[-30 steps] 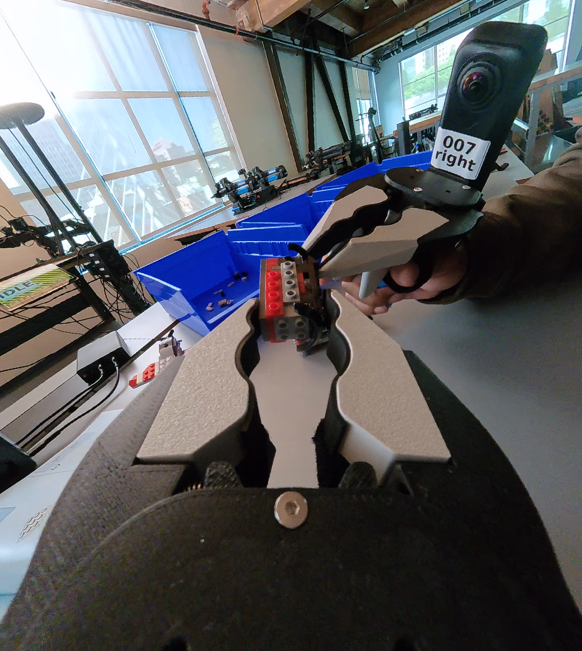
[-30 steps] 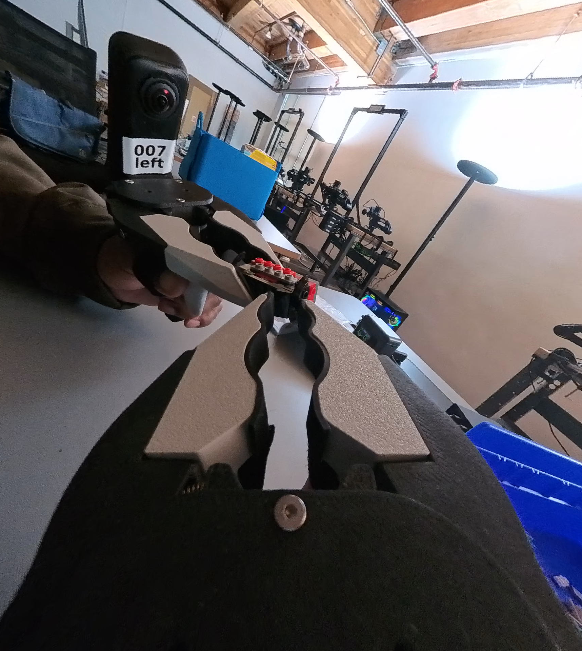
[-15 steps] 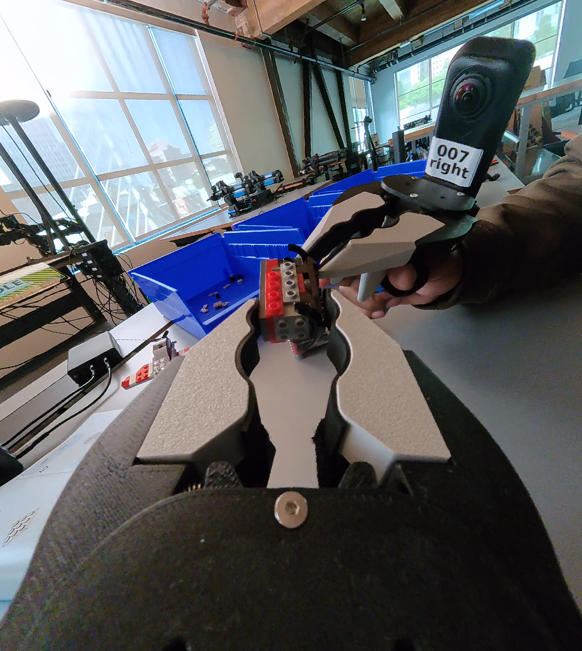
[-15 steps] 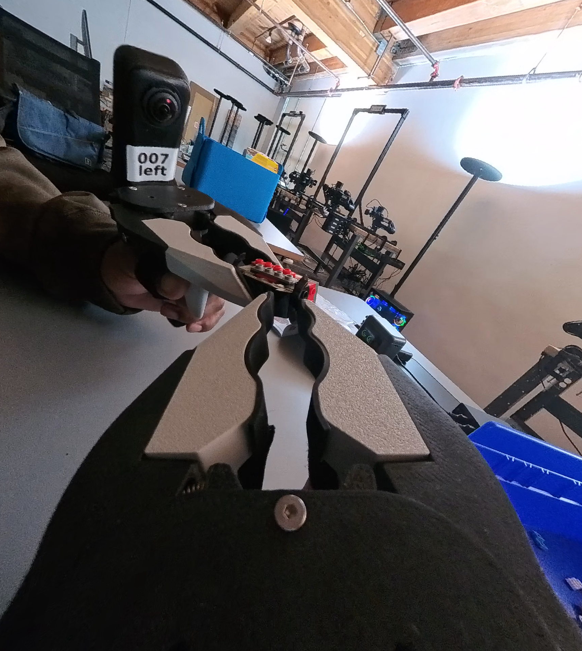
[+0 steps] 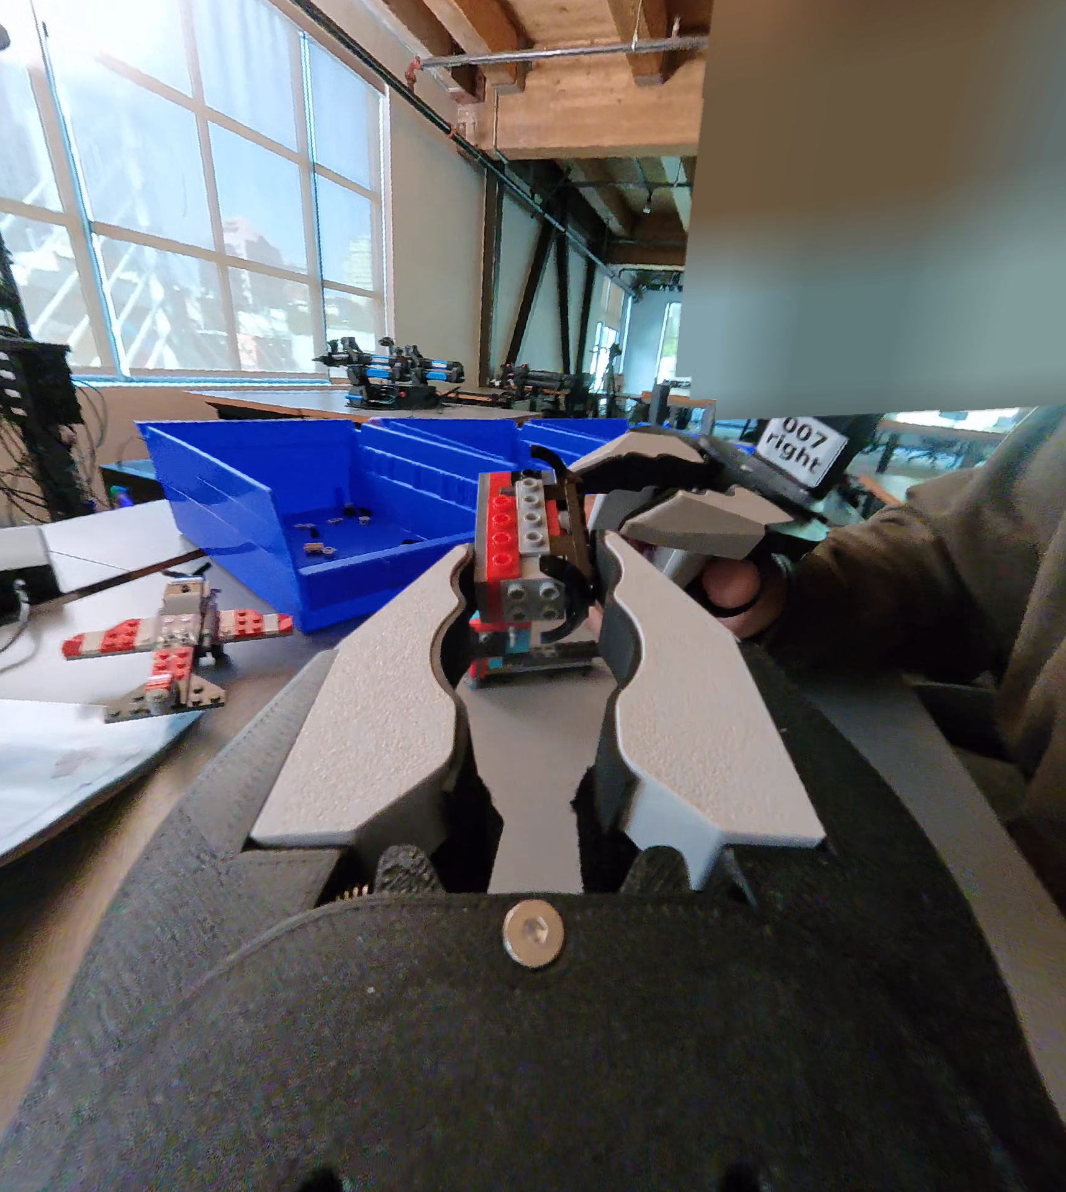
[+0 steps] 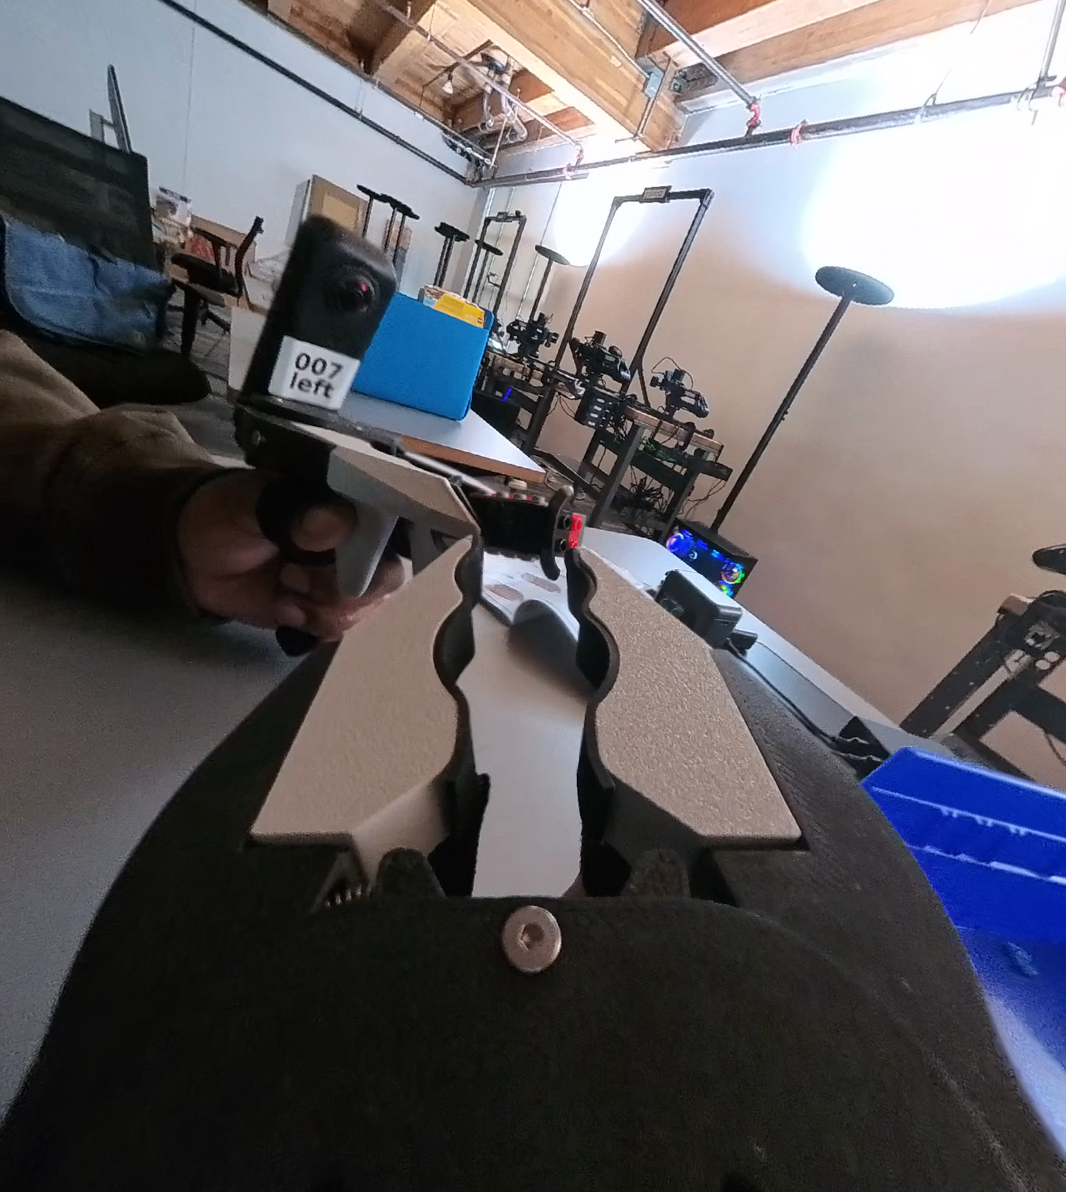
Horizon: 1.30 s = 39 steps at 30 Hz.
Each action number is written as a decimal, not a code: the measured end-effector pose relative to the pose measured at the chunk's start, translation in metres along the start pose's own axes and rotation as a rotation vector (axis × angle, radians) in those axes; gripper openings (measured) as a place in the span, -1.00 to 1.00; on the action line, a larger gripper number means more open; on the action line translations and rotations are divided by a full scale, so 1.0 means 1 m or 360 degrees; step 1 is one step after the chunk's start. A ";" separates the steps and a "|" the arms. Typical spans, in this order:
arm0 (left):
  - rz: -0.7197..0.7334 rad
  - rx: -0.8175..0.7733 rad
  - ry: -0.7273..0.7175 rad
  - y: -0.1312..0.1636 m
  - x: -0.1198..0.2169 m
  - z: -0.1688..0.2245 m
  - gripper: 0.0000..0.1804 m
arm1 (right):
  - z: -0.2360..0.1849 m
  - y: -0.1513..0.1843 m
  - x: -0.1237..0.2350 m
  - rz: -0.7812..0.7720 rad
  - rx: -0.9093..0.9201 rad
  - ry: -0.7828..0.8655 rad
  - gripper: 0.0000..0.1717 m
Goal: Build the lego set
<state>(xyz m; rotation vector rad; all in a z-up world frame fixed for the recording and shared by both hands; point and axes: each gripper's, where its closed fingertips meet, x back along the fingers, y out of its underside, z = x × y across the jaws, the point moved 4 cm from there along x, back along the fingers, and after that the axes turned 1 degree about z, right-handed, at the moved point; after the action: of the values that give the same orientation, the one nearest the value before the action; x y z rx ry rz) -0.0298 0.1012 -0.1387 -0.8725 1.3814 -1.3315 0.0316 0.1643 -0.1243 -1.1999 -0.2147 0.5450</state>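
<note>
The blue bin (image 5: pixel 240 503) stood on the bench (image 5: pixel 872 716). In front of it, the left hand-held gripper (image 5: pixel 533 580) clamped a red-and-grey brick model (image 5: pixel 520 548). Beside the model, the right hand-held gripper (image 6: pixel 520 555) stood parted, gripping nothing.

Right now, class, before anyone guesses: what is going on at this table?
A person holds a pair of tongs in each hand over a grey table. The left tongs are shut on a red, grey and black brick model, held above the tabletop. The right tongs are open right next to that model, gripping nothing. A small red and white brick plane lies to the left, beside blue bins holding a few loose pieces.
</note>
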 end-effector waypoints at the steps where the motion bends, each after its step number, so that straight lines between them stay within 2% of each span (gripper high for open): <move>1: 0.0017 0.0058 0.0018 0.000 0.000 0.000 -0.61 | 0.001 -0.001 0.000 0.0010 -0.0039 -0.0004 -0.68; 4: 0.0106 0.0328 0.0068 -0.002 -0.001 -0.004 -0.61 | 0.005 -0.001 -0.001 0.0033 -0.0209 0.0005 -0.66; 9: 0.0365 0.0834 0.0203 -0.005 0.000 -0.011 -0.61 | 0.016 -0.001 -0.007 0.0122 -0.0812 0.0022 -0.50; 13: 0.0547 0.1025 0.0340 -0.010 -0.001 -0.008 -0.61 | 0.017 0.001 -0.017 0.0221 -0.1288 0.0013 -0.31; 16: 0.0625 0.1071 0.0409 -0.012 -0.002 -0.004 -0.61 | 0.013 -0.002 -0.024 0.0301 -0.1479 -0.0012 -0.26; 20: 0.0662 0.1076 0.0448 -0.012 -0.005 0.001 -0.61 | 0.005 -0.010 -0.030 0.0327 -0.1370 0.0029 -0.25; 24: 0.0631 0.1015 0.0469 -0.012 -0.008 0.007 -0.61 | 0.005 -0.017 -0.029 0.0364 -0.1283 0.0061 -0.35; 31: 0.0610 0.0947 0.0492 -0.012 -0.008 0.012 -0.61 | 0.003 -0.017 -0.027 0.0421 -0.1299 0.0018 -0.57; 39: 0.0567 0.0875 0.0520 -0.012 -0.008 0.016 -0.61 | 0.001 -0.019 -0.025 0.0467 -0.1346 -0.0031 -0.59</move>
<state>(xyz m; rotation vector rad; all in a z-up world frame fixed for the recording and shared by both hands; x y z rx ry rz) -0.0138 0.1032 -0.1242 -0.0386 1.2385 -1.5006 0.0150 0.1477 -0.1035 -2.0691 -0.3017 0.7532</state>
